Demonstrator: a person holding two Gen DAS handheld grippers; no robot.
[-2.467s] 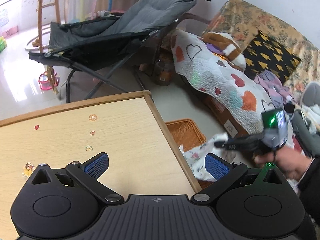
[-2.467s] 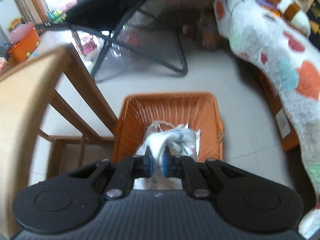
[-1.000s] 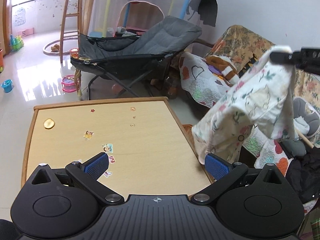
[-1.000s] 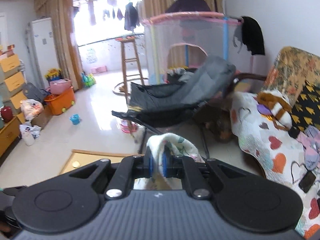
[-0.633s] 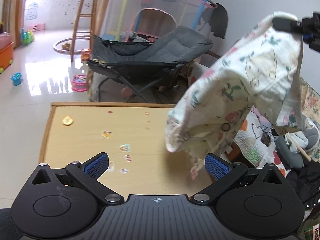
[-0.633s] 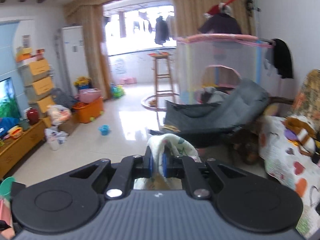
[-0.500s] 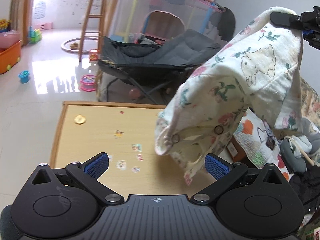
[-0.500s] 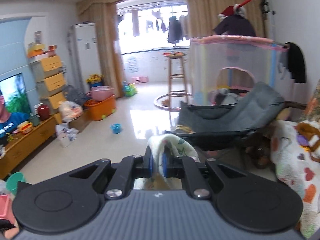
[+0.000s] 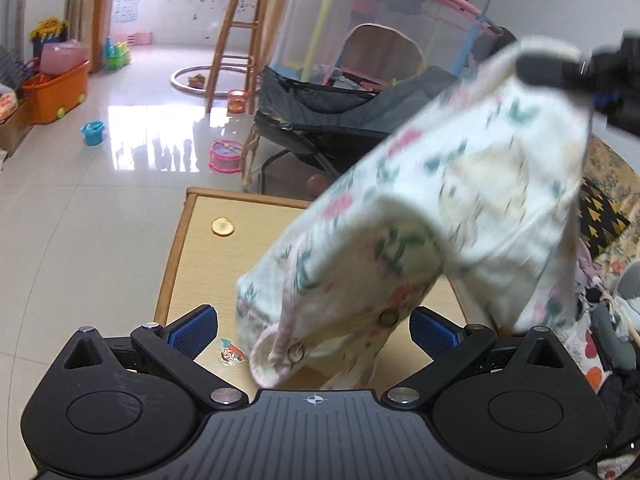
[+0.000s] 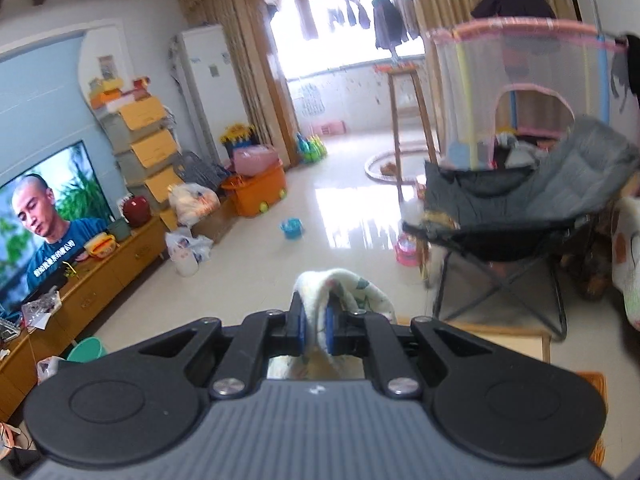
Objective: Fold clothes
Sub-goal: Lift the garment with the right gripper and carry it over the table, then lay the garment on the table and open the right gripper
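A small white garment (image 9: 420, 216) with a floral print and snap buttons hangs in the air over the wooden table (image 9: 192, 256). My right gripper (image 10: 315, 330) is shut on a bunched fold of the garment (image 10: 340, 284); in the left wrist view its dark fingers (image 9: 544, 68) hold the cloth's top corner at the upper right. The garment's lower hem with the snaps dangles between the wide-apart blue pads of my left gripper (image 9: 314, 330), which is open and touches nothing.
Stickers and a yellow disc (image 9: 223, 226) lie on the table. Beyond it stand a grey folding chair (image 9: 340, 108), a mesh play tent (image 9: 380, 28) and a wooden stool (image 9: 236, 36). A sofa with cushions (image 9: 604, 216) is at the right. Toys and an orange bin (image 9: 56, 92) sit on the tiled floor.
The right gripper has carried the garment leftward over the table; its hem now hangs between the left gripper's pads. Both views have swung to the left.
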